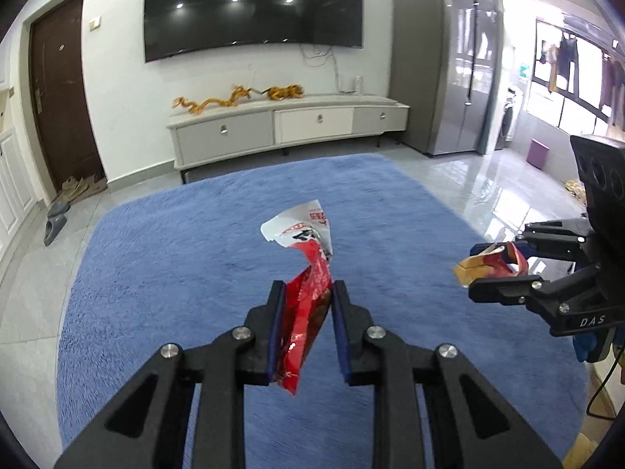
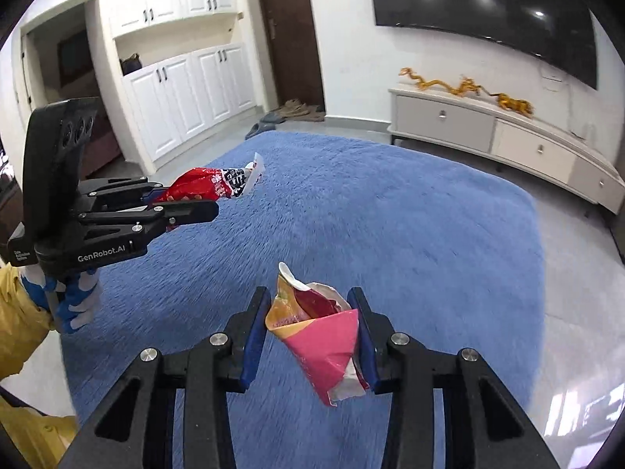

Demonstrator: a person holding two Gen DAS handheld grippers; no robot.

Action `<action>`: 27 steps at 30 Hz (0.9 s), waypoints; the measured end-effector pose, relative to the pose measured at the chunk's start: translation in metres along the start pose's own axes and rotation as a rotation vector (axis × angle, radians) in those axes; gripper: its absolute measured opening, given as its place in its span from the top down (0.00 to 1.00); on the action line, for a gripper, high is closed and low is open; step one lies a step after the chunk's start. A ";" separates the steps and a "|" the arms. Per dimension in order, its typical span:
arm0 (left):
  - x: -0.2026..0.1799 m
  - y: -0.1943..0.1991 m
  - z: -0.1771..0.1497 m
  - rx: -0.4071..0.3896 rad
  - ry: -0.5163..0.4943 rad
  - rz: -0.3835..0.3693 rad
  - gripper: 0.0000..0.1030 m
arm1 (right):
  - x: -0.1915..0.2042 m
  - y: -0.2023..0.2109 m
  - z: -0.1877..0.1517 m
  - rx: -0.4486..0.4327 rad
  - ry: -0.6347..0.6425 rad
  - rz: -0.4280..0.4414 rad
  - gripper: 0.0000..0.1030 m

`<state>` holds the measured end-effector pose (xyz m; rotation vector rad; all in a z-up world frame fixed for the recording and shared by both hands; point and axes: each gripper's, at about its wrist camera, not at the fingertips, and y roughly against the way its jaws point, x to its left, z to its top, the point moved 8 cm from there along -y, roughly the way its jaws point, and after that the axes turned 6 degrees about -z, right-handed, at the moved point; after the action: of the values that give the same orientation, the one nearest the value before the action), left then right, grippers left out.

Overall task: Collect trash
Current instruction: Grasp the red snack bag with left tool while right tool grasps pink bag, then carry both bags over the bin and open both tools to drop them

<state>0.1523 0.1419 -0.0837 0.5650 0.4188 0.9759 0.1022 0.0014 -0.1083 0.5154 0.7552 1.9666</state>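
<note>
My left gripper (image 1: 306, 287) is shut on a red and white snack wrapper (image 1: 308, 273) and holds it above the blue rug (image 1: 175, 258). The same gripper (image 2: 195, 203) and wrapper (image 2: 218, 185) show at the left of the right wrist view. My right gripper (image 2: 310, 299) is shut on a crumpled pink and yellow wrapper (image 2: 320, 336), also held above the rug (image 2: 410, 234). It shows at the right edge of the left wrist view (image 1: 478, 267), with its wrapper (image 1: 492, 264) sticking out between the fingers.
A grey TV cabinet (image 1: 289, 125) stands against the far wall under a wall TV (image 1: 254, 4). A fridge (image 1: 445, 62) is at the right, a brown door (image 1: 62, 101) at the left. White cupboards (image 2: 183, 90) line the left wall. Slippers (image 1: 54, 219) lie on the tiles.
</note>
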 end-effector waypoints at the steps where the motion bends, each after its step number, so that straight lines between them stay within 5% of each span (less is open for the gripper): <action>1: -0.011 0.004 0.000 -0.002 -0.007 -0.013 0.79 | -0.003 0.009 -0.004 -0.009 -0.014 -0.007 0.63; 15: -0.150 -0.012 0.014 0.048 -0.129 -0.200 0.79 | -0.120 0.121 -0.093 -0.073 -0.339 -0.270 0.63; 22: -0.241 -0.058 0.021 0.140 -0.204 -0.304 0.79 | -0.189 0.145 -0.145 -0.008 -0.468 -0.422 0.63; 27: -0.290 -0.099 0.021 0.227 -0.203 -0.373 0.79 | -0.230 0.138 -0.171 0.076 -0.538 -0.443 0.63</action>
<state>0.0831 -0.1565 -0.1050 0.7521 0.4366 0.5106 0.0188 -0.3032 -0.1479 0.8043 0.5402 1.3092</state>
